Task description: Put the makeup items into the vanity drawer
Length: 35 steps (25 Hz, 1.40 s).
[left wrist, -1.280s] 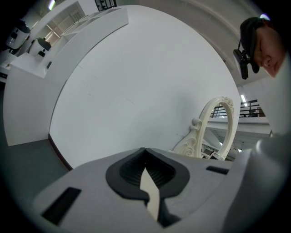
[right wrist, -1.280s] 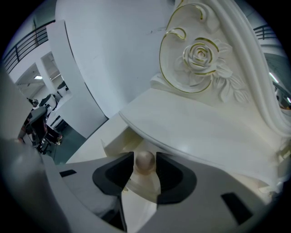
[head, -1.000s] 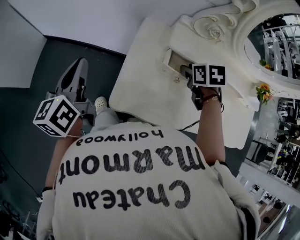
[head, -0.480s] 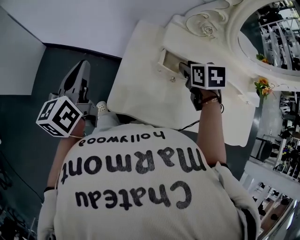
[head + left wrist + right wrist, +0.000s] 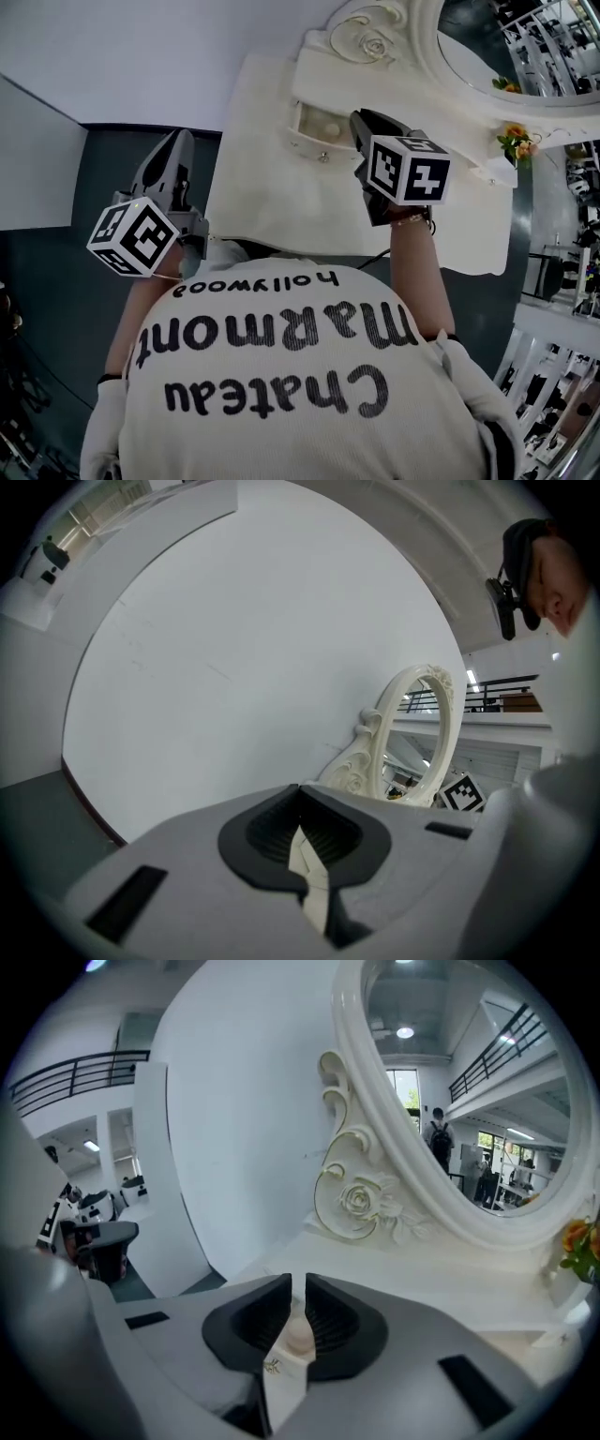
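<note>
I read the vanity drawer (image 5: 312,150) as pulled out of the matte cream vanity (image 5: 272,197). It is a shallow box, open upward, with a small round knob (image 5: 323,157) on its front panel. Inside the drawer lies one small, pale, rounded item (image 5: 330,128), too small for me to identify. The right gripper (image 5: 297,1305) hangs just above the drawer's right end, angled down toward it. Its ribbed black pads have just been closing and stand a narrow slit apart, clamped on nothing; through the slit I see only a pale rounded shape below. The left gripper (image 5: 300,836) is well left of the drawer, off the vanity, facing a smooth white wall (image 5: 234,649). Its ribbed pads meet along a zigzag seam with nothing between them. Behind the drawer rises an oval mirror (image 5: 450,1082) in a glossy scrolled frame bearing a rose in relief (image 5: 359,1201).
</note>
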{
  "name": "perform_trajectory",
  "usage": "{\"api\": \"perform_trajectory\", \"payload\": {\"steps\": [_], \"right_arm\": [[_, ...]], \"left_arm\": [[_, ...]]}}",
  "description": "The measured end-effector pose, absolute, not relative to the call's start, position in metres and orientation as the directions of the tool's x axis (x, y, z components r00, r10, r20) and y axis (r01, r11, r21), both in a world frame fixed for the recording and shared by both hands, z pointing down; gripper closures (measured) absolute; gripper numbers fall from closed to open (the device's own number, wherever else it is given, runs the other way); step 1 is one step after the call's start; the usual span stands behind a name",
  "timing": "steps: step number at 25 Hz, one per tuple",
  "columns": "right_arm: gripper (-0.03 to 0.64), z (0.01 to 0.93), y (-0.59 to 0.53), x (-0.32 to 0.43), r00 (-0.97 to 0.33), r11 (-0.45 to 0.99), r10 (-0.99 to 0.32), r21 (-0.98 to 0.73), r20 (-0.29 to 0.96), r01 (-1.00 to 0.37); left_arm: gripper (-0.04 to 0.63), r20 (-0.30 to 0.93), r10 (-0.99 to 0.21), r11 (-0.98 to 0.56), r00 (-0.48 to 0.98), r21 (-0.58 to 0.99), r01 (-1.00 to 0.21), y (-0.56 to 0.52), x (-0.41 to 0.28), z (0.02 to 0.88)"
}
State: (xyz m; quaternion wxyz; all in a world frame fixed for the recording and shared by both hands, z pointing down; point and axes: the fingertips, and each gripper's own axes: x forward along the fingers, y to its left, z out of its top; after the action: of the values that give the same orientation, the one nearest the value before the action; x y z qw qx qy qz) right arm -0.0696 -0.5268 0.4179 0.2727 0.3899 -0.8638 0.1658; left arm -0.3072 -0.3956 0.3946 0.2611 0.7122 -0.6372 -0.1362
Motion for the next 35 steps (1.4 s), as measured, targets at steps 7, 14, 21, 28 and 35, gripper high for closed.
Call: {"api": "perform_trajectory", "payload": {"steps": [7,14,21,28,35], "right_arm": [[0.568,0.369,-0.511,-0.053,-0.664,0.630,-0.676,-0.217,0.320,-0.746],[0.578,0.353,-0.472,-0.042,-0.707,0.670,-0.693,-0.234,0.144,-0.705],[0.578,0.370,-0.454,-0.028,-0.702,0.654,-0.688,-0.264,0.182,-0.709],[0.578,0.380,-0.440,-0.011,-0.696,0.649,-0.688,-0.255,0.207,-0.717],[0.578,0.382,-0.423,-0.002,-0.708,0.662,-0.674,-0.251,0.213,-0.706]], "left_arm": [[0.586,0.120,-0.969,-0.123,0.215,0.518,-0.846,-0.405,-0.263,0.382],[0.587,0.098,-0.964,-0.172,0.246,0.477,-0.862,-0.397,-0.221,0.370],[0.586,0.112,-0.964,-0.169,0.243,0.451,-0.877,-0.380,-0.196,0.371],[0.588,0.120,-0.972,-0.125,0.201,0.462,-0.878,-0.354,-0.186,0.382],[0.586,0.116,-0.978,-0.098,0.171,0.465,-0.880,-0.330,-0.178,0.381]]}}
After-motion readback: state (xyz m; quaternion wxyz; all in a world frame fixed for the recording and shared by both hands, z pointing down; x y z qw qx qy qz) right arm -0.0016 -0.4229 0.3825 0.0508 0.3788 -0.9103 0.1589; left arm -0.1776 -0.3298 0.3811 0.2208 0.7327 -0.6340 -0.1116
